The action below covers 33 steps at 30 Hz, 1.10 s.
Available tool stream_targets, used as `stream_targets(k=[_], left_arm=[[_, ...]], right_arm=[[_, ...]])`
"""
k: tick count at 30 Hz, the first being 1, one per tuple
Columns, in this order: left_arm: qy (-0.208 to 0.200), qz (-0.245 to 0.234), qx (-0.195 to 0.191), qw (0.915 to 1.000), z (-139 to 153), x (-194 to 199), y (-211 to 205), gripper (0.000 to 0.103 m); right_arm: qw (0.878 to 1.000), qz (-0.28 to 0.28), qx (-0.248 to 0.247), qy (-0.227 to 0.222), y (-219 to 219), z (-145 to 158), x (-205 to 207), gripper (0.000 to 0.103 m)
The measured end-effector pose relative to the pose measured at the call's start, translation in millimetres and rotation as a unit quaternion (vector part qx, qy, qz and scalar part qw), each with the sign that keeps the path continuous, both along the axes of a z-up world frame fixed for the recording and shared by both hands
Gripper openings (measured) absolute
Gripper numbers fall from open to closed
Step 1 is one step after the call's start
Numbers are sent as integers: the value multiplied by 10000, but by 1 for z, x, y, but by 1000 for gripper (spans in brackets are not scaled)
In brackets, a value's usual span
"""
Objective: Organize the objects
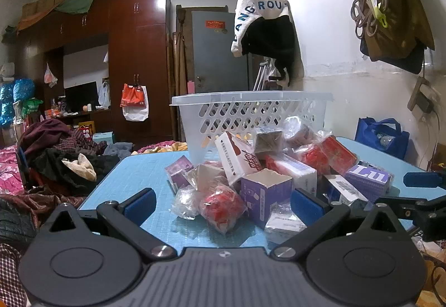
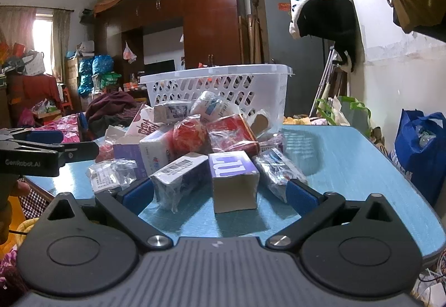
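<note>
A heap of small boxes and plastic-wrapped packets lies on a blue table in front of a white perforated basket. My left gripper is open, with a red wrapped packet and an open purple box just ahead between its blue pads. My right gripper is open, with a purple box and a barcoded box just ahead between its pads. The basket also shows in the right wrist view, behind the heap. Neither gripper holds anything.
The right gripper's arm shows at the right edge of the left wrist view; the left gripper shows at the left of the right wrist view. A bed with piled clothes lies left of the table. A blue bag stands by the right wall.
</note>
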State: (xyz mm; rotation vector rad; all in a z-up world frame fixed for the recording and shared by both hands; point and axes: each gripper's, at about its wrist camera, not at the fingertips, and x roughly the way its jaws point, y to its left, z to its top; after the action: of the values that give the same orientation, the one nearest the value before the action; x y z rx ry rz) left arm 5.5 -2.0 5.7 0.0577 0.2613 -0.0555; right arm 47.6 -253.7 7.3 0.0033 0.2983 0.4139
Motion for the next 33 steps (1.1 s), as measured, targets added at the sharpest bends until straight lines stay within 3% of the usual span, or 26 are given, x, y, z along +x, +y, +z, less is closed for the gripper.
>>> stream_targets(k=[26, 33], left_arm=[[-1, -37, 51, 10000, -2, 2, 0, 103], [-114, -5, 9, 9999, 3, 2, 6, 103]], right_arm=[[10000, -44, -33, 31, -1, -1, 1, 103], [9989, -135, -70, -448, 0, 3, -7, 103]])
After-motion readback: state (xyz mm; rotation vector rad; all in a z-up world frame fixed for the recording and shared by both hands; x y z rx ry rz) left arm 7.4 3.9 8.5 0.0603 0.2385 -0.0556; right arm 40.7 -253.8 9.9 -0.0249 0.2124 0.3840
